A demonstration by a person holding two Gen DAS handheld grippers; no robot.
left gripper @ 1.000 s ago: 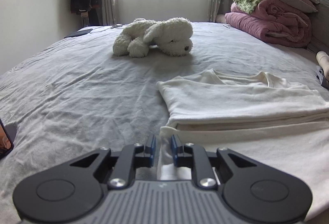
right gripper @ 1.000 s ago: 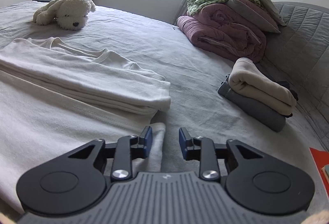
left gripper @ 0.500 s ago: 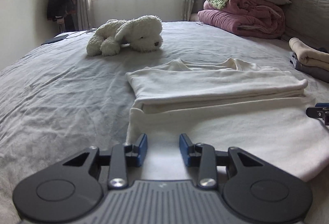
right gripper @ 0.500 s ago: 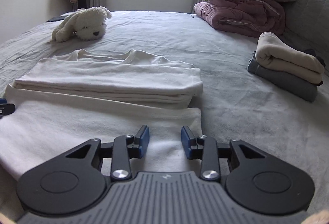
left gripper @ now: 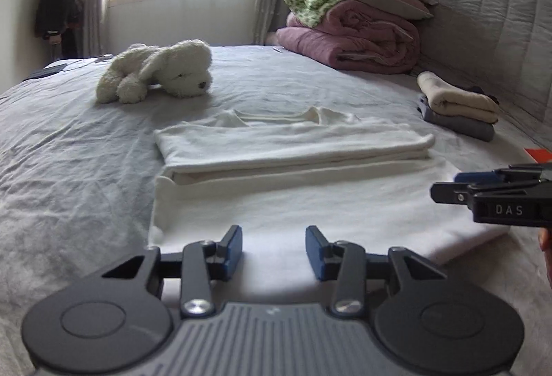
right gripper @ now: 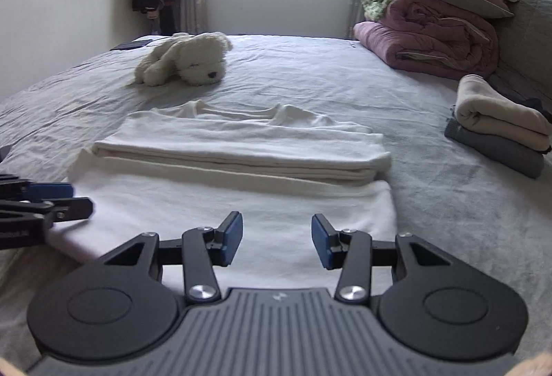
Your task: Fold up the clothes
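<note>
A cream shirt (left gripper: 293,148) lies on the grey bed sheet (left gripper: 69,148), its far half folded into a thick band and its near half spread flat. My left gripper (left gripper: 273,250) hovers over the near hem towards the left, jaws opening, with cloth below them and nothing pinched. My right gripper (right gripper: 275,243) hovers over the same shirt (right gripper: 241,148) towards the right, jaws also opening and empty. Each gripper shows in the other's view: the right gripper (left gripper: 448,185) at the right edge, the left gripper (right gripper: 81,198) at the left edge.
A white plush dog (left gripper: 158,72) lies beyond the shirt. A folded beige and grey stack (right gripper: 500,127) sits to the right, near rolled pink quilts (right gripper: 431,34) and the padded headboard (left gripper: 500,30). An orange item (left gripper: 538,155) lies at the right edge.
The left gripper let go of the shirt's near left corner. Both pairs of jaws widened, and both grippers swung inward from the corners to face the shirt squarely.
</note>
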